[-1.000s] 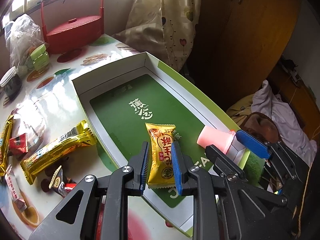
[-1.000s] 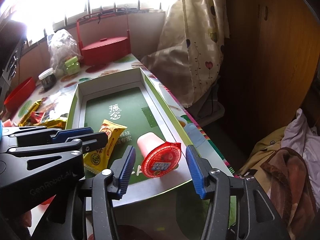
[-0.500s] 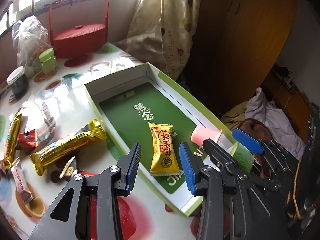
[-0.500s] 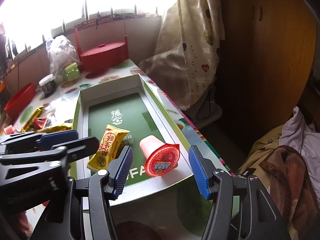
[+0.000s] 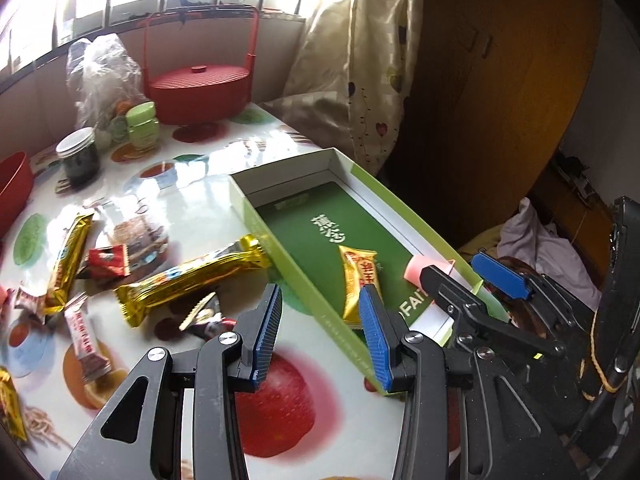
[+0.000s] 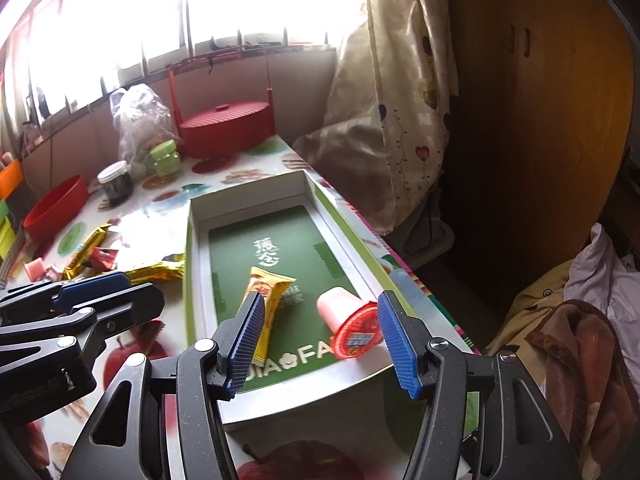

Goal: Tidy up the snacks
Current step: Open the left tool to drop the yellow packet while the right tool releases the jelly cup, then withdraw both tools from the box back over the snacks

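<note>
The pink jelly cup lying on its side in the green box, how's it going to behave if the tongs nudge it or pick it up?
The pink jelly cup lies on its side, so a nudge would probably roll it, likely curving since it tapers. It looks small and light, probably skidding easily on the green box floor. Its red foil lid seems thin; gripping the plastic walls is likely safer.

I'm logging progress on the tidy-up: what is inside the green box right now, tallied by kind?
Yellow snack packet: 1
Pink jelly cup: 1
Total in the green box: 2
</note>
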The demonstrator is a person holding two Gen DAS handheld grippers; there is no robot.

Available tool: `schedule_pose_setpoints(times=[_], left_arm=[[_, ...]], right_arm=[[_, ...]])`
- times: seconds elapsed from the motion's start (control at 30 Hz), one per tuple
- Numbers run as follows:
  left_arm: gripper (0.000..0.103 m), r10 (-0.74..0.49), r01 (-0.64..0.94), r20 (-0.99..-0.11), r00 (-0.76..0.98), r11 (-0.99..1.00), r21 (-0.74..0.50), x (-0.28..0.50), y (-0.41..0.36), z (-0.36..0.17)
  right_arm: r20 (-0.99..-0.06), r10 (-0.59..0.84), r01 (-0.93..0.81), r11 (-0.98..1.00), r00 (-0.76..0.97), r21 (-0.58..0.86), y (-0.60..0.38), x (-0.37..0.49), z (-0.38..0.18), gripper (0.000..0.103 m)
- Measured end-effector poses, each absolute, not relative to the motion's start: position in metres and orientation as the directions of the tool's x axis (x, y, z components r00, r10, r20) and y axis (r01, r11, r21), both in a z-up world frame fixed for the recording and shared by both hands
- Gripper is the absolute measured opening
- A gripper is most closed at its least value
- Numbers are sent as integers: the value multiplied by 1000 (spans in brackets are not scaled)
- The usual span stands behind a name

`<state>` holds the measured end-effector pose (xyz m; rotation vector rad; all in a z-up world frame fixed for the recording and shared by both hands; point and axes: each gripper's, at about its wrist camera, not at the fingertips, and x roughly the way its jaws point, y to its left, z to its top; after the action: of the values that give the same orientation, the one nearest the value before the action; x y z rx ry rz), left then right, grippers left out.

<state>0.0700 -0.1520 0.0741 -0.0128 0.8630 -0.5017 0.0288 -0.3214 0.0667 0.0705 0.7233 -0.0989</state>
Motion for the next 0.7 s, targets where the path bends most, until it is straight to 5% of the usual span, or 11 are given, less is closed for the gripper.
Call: schedule_pose_setpoints(times=[0.7], left_arm=[[42, -283, 155, -735, 617, 959, -239, 79, -44, 58]], right_arm=[[-663, 97, -37, 994, 743, 104, -265, 41, 70, 59]])
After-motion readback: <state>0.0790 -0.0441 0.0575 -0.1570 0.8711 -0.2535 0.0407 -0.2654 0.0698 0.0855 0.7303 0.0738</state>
